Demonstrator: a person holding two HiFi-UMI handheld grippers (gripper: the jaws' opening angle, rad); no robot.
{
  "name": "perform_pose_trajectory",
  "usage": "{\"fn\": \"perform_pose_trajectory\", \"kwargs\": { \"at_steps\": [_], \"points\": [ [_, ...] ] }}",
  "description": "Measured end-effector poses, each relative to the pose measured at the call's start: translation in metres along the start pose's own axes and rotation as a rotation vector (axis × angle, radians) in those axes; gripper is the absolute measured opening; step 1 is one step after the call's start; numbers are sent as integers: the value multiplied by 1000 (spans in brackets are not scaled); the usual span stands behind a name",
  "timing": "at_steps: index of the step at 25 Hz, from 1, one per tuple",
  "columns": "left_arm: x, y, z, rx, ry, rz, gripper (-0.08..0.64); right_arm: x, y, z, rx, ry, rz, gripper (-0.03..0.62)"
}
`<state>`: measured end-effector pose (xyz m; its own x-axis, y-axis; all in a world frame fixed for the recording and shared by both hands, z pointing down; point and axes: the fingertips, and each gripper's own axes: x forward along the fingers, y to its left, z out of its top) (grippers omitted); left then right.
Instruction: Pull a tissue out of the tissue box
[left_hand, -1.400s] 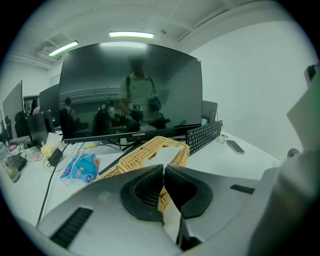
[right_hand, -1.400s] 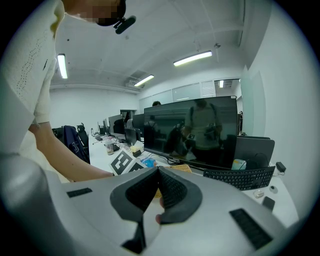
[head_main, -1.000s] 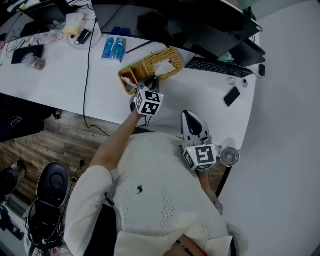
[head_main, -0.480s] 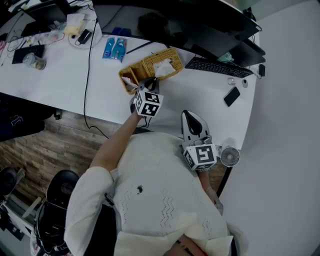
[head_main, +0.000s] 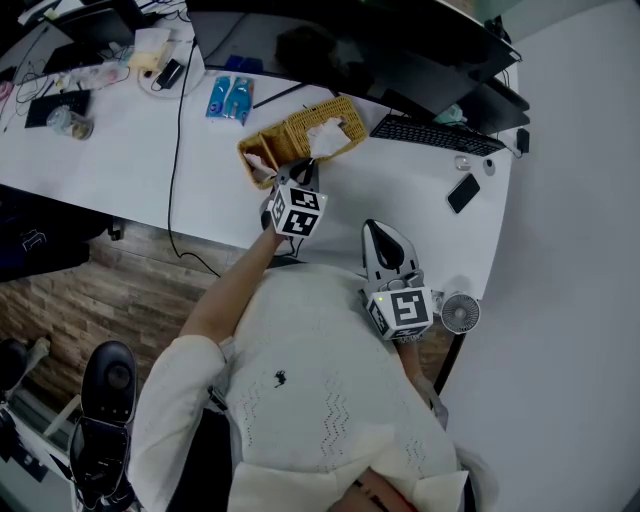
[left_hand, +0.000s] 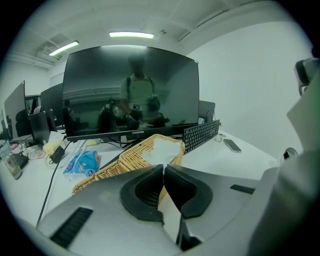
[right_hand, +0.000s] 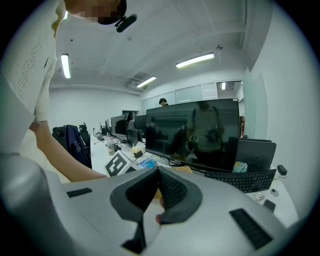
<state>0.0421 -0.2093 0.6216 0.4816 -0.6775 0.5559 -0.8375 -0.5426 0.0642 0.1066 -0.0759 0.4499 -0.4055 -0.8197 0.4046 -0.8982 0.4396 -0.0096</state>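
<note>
The left gripper (left_hand: 163, 167) has its jaws pressed together, tip against tip, with nothing seen between them; their tips sit just before the wicker tissue box (left_hand: 125, 161), in line with the lower edge of the tissue (left_hand: 166, 148) that stands up out of its top; whether they touch it cannot be told. The right gripper (right_hand: 158, 170) is also closed on nothing; in the head view it hangs near the person's chest at the desk's near edge, well apart from the box.

Against the picture of half a second ago, both grippers and the box lie almost as they did; only the office chair (head_main: 100, 385) at the lower left shows in a slightly different place.

By count: two grippers; one tissue box on the white desk (head_main: 400, 200), with one tissue sticking up; one keyboard (head_main: 435, 135) just to its right; one phone (head_main: 463, 192) beyond that; two blue packets (head_main: 228, 97) side by side to the box's left; one small fan (head_main: 460, 314) beside the right gripper; one large dark monitor (left_hand: 130, 90) behind the box.
</note>
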Motion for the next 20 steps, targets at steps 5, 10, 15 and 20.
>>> {"fn": "perform_pose_trajectory", "kwargs": {
  "at_steps": [5, 10, 15, 20],
  "points": [
    [-2, -2, -2, 3, 2, -3, 15, -1, 0, 1, 1, -1, -2, 2],
    [-3, -5, -3, 6, 4, -11, 15, -1, 0, 0, 5, -1, -5, 2],
    [-4, -5, -5, 8, 8, -12, 15, 0, -1, 0, 8, -4, -5, 2],
    [-6, -8, -8, 10, 12, -17, 15, -1, -1, -1, 9, -3, -4, 2]
  ]
}}
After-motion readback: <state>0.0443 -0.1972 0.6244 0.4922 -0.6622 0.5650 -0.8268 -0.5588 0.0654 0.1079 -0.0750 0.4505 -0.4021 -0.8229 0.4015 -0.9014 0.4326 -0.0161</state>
